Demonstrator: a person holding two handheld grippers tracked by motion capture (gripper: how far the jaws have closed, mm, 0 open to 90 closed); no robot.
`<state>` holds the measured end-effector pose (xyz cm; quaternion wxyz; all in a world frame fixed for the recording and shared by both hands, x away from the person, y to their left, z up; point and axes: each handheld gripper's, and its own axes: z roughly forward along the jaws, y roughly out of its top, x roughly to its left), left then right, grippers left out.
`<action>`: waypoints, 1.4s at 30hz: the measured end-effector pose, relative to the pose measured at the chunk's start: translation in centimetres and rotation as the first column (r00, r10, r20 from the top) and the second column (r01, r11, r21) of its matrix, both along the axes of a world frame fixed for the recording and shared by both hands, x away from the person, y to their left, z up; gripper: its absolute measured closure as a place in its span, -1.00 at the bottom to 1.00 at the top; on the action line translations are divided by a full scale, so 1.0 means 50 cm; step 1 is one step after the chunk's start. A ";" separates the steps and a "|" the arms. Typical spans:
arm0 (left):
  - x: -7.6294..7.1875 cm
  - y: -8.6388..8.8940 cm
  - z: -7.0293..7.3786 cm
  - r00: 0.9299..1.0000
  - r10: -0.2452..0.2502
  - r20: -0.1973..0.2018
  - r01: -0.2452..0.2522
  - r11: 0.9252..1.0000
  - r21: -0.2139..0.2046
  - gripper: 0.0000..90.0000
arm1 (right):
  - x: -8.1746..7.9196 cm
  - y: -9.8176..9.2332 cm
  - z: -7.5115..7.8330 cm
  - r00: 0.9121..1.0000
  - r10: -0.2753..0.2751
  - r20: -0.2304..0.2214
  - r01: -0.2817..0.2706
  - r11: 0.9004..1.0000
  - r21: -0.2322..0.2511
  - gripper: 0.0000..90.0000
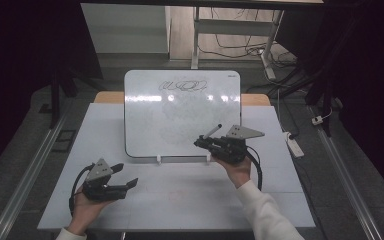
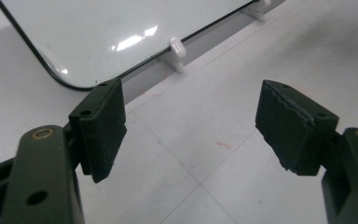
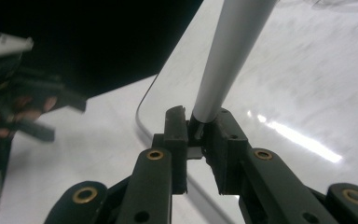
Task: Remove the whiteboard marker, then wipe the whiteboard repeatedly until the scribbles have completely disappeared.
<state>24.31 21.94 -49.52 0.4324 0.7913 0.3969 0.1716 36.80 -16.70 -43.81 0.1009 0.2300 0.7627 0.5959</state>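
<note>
Your right hand-held gripper [image 3: 200,133] pinches the marker [image 3: 230,56] near one end; pressing the whiteboard [image 1: 180,115] could pivot it loose. Your left hand-held gripper [image 2: 191,126], at seven o'clock, gapes empty.

marker [image 3: 233,56]: its tip runs off your right gripper view's top edge
scribble [image 1: 182,86]: too small for you to read

Whiteboard [image 1: 182,112] stands on table [image 1: 180,200], just ahead of R gripper [image 1: 202,141]. Marker [image 1: 212,131] sits betw. R gripper's 2 jaws, pointing at board. L gripper [image 1: 125,175] well left of R, nearer table's front edge.
</note>
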 end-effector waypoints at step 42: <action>0.018 0.028 -0.041 0.998 0.047 -0.035 -0.048 0.999 -0.022 -0.51 | 0.302 0.213 0.103 0.979 -0.197 0.046 0.197 0.980 0.002 0.72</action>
